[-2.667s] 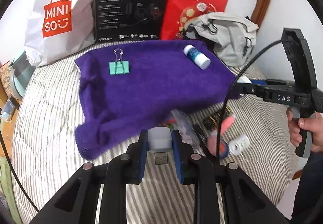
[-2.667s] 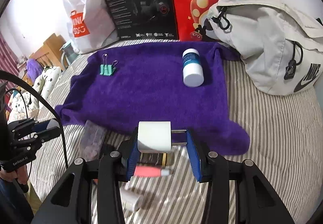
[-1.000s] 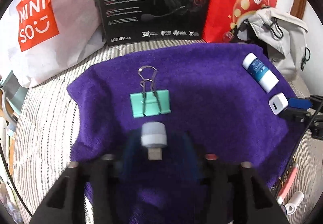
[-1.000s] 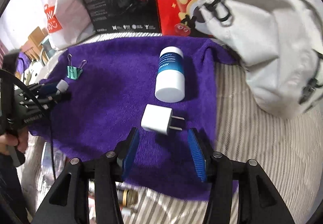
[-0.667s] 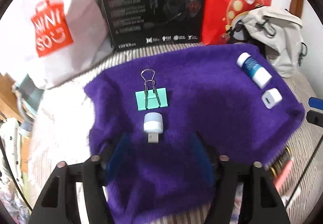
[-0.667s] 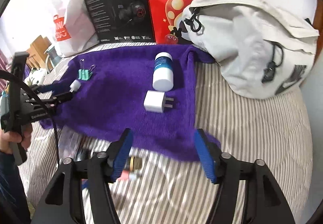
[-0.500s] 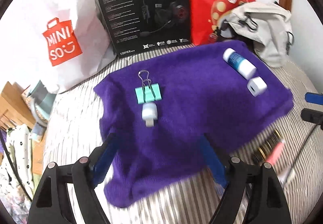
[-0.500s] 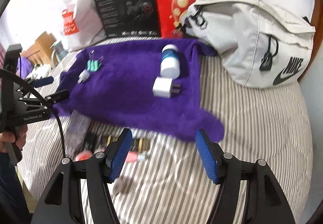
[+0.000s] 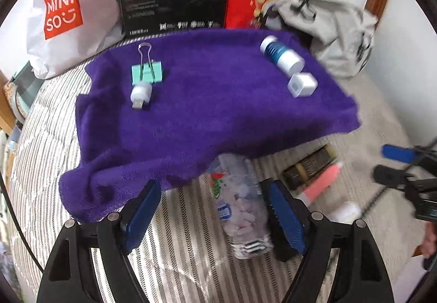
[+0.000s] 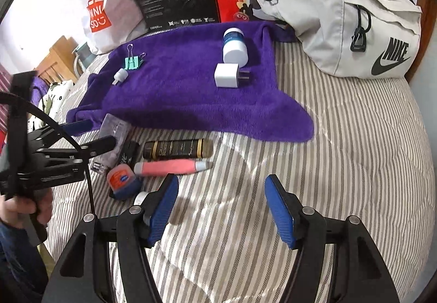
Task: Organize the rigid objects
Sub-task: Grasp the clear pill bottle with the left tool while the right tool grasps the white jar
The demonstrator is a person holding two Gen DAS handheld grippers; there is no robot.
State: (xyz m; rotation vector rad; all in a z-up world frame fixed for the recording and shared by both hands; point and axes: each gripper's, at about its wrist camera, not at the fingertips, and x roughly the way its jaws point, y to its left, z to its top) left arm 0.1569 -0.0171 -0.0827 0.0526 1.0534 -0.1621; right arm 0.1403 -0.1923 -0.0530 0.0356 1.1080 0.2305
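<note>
Your left gripper [image 9: 210, 210] and right gripper [image 10: 221, 210] both gape, holding nothing. Four items sit on the purple towel [image 10: 177, 90] (upper centre): binder clip [image 10: 132, 61], USB light [image 10: 120, 76], bottle [image 10: 235, 49], charger plug [image 10: 228, 75]. Left to move, lower left: the pink tube [image 10: 169, 167], dark tube [image 10: 177, 149], lip-balm tin [image 10: 121, 180].

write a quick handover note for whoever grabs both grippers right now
Left gripper: open, empty, low over the clear pill bottle on the striped bedcover.
Right gripper: open, empty, over bare bedcover.
On the purple towel: green binder clip with the small USB adapter just in front of it; blue-and-white bottle with the white charger plug in front.
Left on the bedcover near the towel's front edge: pill bottle, dark tube, pink tube, small orange-lidded tin, a few smaller bits.
</note>
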